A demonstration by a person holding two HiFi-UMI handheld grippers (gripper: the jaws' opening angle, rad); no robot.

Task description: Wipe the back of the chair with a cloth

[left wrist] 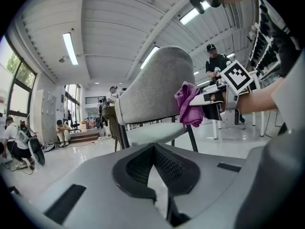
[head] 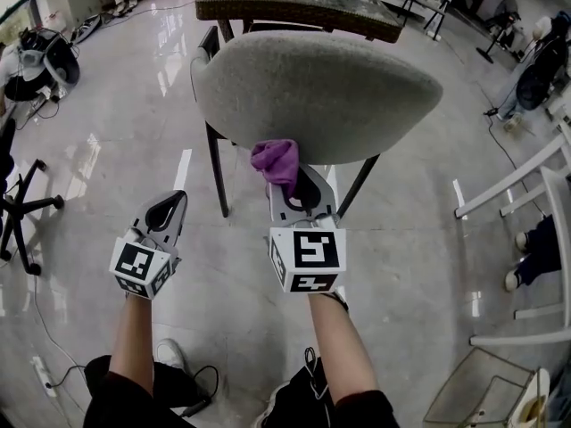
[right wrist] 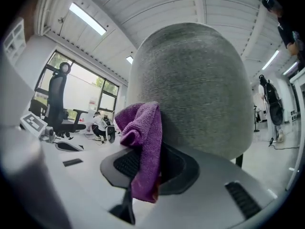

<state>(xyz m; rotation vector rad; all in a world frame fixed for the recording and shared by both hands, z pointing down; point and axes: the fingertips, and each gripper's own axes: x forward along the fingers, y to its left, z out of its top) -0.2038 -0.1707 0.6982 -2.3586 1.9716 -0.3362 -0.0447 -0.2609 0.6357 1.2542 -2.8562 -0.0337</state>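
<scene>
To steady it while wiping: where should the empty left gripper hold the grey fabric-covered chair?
Probably the thin dark rear leg just below the grey backrest, with the left gripper coming from the person's left. The rounded backrest looks too thick for the jaws; the leg is slim, bare and nearest.

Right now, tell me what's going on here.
A person holds a gripper in each hand. The right gripper is shut on a purple cloth, which is pressed against the lower part of the grey chair back. The left gripper hangs beside it, jaws together and empty, apart from the chair.
</scene>
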